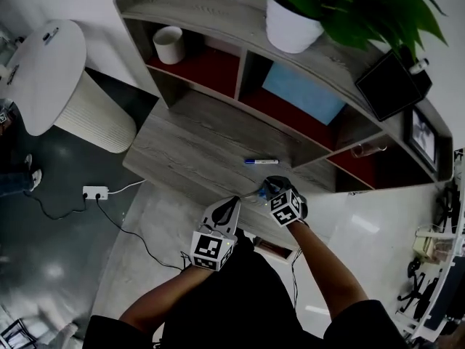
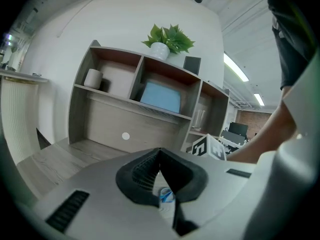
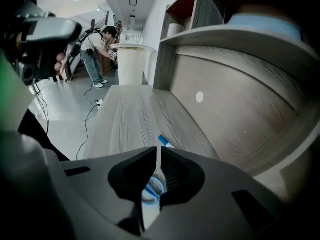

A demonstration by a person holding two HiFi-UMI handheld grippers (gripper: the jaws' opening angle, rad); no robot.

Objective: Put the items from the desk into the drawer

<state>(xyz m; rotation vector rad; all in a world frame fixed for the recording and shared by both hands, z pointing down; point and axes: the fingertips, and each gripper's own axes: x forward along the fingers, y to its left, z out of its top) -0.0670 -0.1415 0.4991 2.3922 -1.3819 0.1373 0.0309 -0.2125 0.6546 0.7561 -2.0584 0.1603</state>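
Pen [image 1: 260, 161] waits on the tabletop [image 1: 196, 147] for the drawer, and my right tool [image 3: 159, 156] and left tool [image 2: 160, 159] are both squeezed shut on a small blue-and-white thing [image 3: 151, 189] at the front edge.

**Grey grain, red shelves**

The surface [image 1: 189, 147] is grey wood grain. Shelf backs [image 1: 211, 67] are dark red, one panel [image 1: 301, 93] pale blue. White pot [image 1: 290, 24], green leaves [image 1: 349, 2]. The pen [image 1: 260, 161] is white, blue-tipped. The marker cube [image 1: 285, 208] carries black-and-white squares.

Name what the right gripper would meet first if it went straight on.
Probably the pen lying just past the right gripper; depth is unclear, so perhaps the desk beside it.
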